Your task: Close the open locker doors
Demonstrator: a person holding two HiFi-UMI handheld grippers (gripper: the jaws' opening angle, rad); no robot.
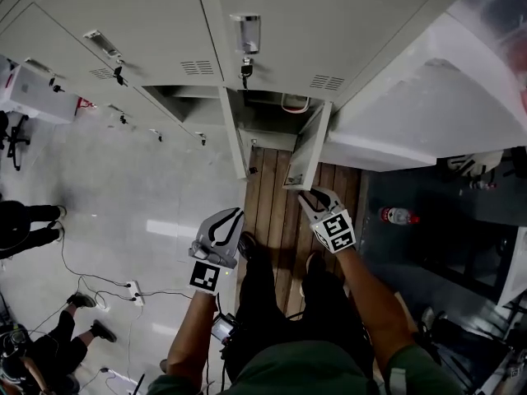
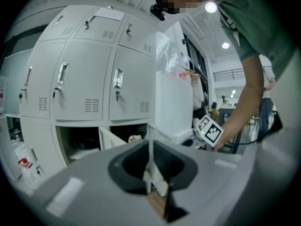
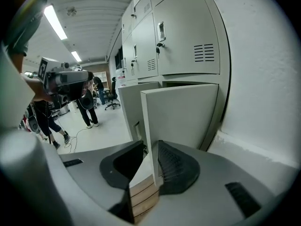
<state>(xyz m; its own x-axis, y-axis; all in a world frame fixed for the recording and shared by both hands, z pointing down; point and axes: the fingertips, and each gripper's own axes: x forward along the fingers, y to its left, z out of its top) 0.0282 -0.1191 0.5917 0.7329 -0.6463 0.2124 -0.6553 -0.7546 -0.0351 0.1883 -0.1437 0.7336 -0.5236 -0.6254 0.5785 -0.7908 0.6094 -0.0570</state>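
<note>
Two bottom locker doors stand open. The left door (image 1: pixel 234 134) (image 2: pixel 109 138) (image 3: pixel 130 108) and the right door (image 1: pixel 308 148) (image 3: pixel 181 117) both swing out over the wooden floor strip. In the left gripper view the right door shows as a thin edge (image 2: pixel 150 147). My right gripper (image 1: pixel 317 196) (image 3: pixel 146 166) is open just before the right door's free lower corner, with the door's edge lined up between its jaws; contact is not visible. My left gripper (image 1: pixel 234 217) (image 2: pixel 157 182) hangs lower left of the doors, apart from them, jaws slightly open and empty.
The upper locker doors (image 1: pixel 313 23) are shut. A large white block (image 1: pixel 428 105) stands against the lockers on the right, with a bottle (image 1: pixel 398 216) on the dark floor beside it. A power strip with cables (image 1: pixel 132 290) and standing people (image 1: pixel 29 220) are at the left.
</note>
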